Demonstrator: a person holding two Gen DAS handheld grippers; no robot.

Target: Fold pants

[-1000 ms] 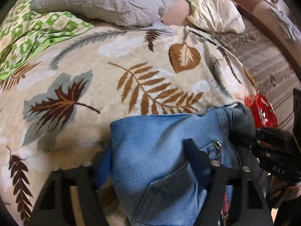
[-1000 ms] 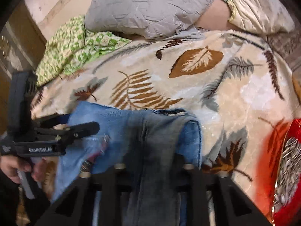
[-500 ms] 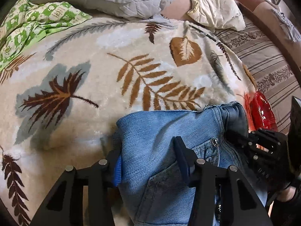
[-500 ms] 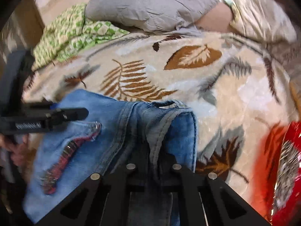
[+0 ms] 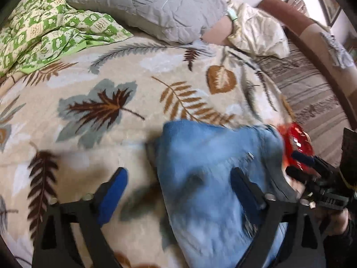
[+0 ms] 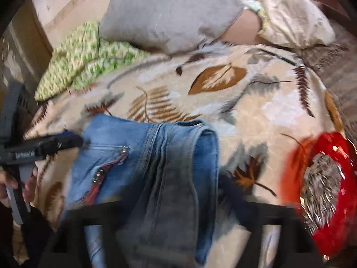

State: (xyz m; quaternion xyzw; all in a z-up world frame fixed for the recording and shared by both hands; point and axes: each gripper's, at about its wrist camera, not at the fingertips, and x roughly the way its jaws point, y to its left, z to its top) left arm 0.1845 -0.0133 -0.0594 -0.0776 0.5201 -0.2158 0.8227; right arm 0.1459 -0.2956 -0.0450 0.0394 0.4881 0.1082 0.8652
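Folded blue denim pants point(image 5: 214, 174) lie on a leaf-patterned blanket point(image 5: 111, 111). My left gripper point(image 5: 178, 181) is open, its blue-padded fingers point(image 5: 113, 189) spread wide over the pants' left edge, holding nothing. In the right wrist view the pants point(image 6: 156, 167) lie between my right gripper's blurred black fingers point(image 6: 250, 205), which stand wide apart and open. The left gripper also shows in the right wrist view point(image 6: 67, 141) at the pants' left edge. The right gripper shows in the left wrist view point(image 5: 301, 163) beside the pants' right edge.
A red dish of seeds point(image 6: 323, 185) sits right of the pants. A grey pillow point(image 5: 145, 6), a green checked cloth point(image 5: 44, 31) and a cream pillow point(image 5: 256, 33) lie at the far side. A striped sheet point(image 5: 312, 93) is at the right.
Both grippers have opened and let go of the pants, which now lie on the blanket. The left gripper has drawn back and to the left.
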